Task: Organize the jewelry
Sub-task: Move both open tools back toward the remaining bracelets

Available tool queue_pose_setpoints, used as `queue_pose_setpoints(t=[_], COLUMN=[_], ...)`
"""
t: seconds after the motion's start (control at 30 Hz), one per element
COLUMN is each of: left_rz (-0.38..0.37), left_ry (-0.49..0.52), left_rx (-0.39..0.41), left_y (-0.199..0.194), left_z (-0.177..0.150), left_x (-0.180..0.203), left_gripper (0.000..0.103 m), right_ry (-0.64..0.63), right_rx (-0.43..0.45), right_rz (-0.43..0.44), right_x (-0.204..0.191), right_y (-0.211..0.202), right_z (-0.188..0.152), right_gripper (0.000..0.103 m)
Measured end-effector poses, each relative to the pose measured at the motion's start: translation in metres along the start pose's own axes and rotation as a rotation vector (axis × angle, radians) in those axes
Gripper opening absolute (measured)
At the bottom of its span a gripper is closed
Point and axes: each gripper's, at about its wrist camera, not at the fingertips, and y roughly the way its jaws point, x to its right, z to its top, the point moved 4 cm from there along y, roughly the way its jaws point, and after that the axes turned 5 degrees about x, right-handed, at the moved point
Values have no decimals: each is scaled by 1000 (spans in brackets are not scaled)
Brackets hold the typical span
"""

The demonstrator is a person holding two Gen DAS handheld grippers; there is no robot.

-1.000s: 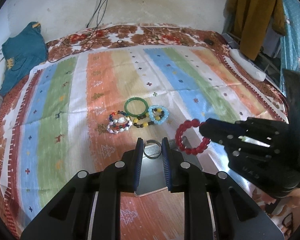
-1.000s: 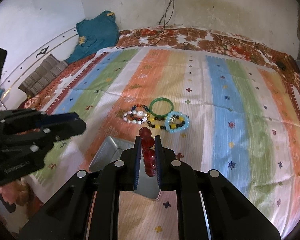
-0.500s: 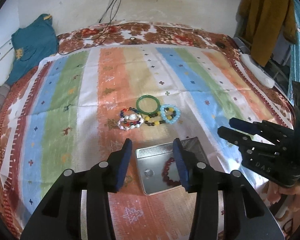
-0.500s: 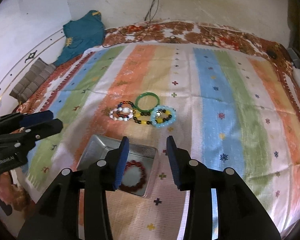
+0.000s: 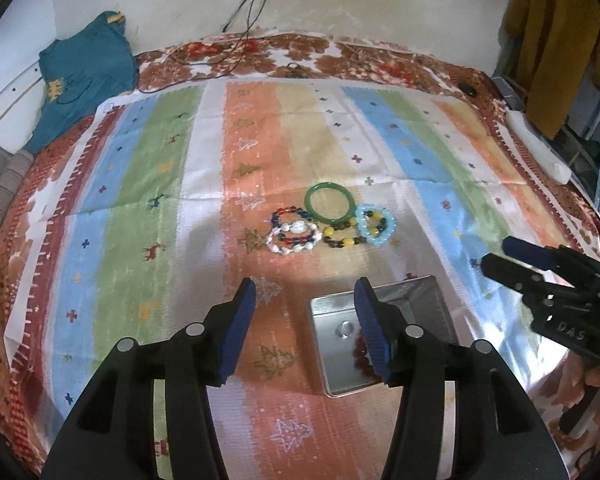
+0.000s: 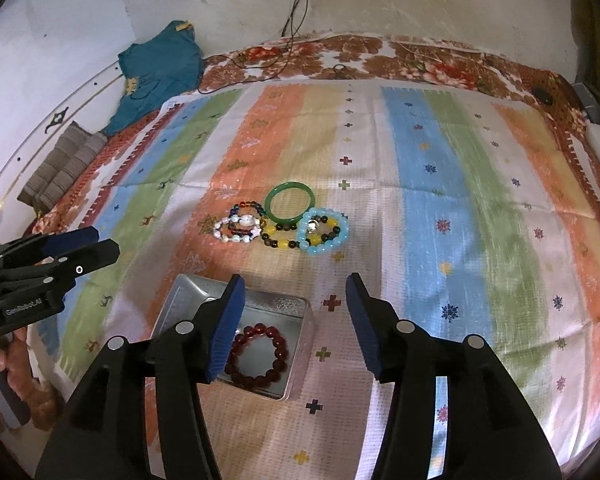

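A silver metal tin [image 5: 428,300] [image 6: 296,344] lies on the striped cloth, holding a dark red bead bracelet [image 6: 260,350] and a small silver ring [image 5: 345,329]. Beyond it sit a green bangle [image 5: 330,204] [image 6: 290,202], a light blue bead bracelet [image 5: 376,226] [image 6: 323,232], a yellow-and-dark bead bracelet [image 5: 342,238] [image 6: 276,238] and a white and multicolour bead bracelet [image 5: 294,236] [image 6: 238,228]. My left gripper [image 5: 306,328] hangs over the tin's left edge, jaws opening, nothing between them. My right gripper [image 6: 296,324] hovers above the tin's right side, jaws opening and empty.
The striped cloth [image 6: 440,208] covers a floral bedspread [image 5: 340,52]. A teal garment [image 5: 84,76] and folded grey fabric [image 6: 60,164] lie at the far left; cables [image 5: 244,20] hang down the wall. A mustard garment [image 5: 556,36] hangs at the right.
The right gripper let the red bead bracelet go into the tin and the left gripper released the silver ring there. Both grippers opened wide and the left one shifted leftward.
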Motion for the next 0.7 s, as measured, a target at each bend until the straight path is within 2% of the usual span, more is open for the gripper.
queue_pose_setpoints(t=[0.43,0.7], left_rz=[54,59], left_ry=[-2,-25], left_rx=[-30,-51], left_y=[22,40], left_z=[4,11], left_x=[-16,-27], left_gripper=[60,63], right_ry=[20,63], right_rx=[-3,-29], right_rz=[-11,1], right_x=[6,21], right_y=[11,25], right_z=[11,19], right_gripper=[67,70])
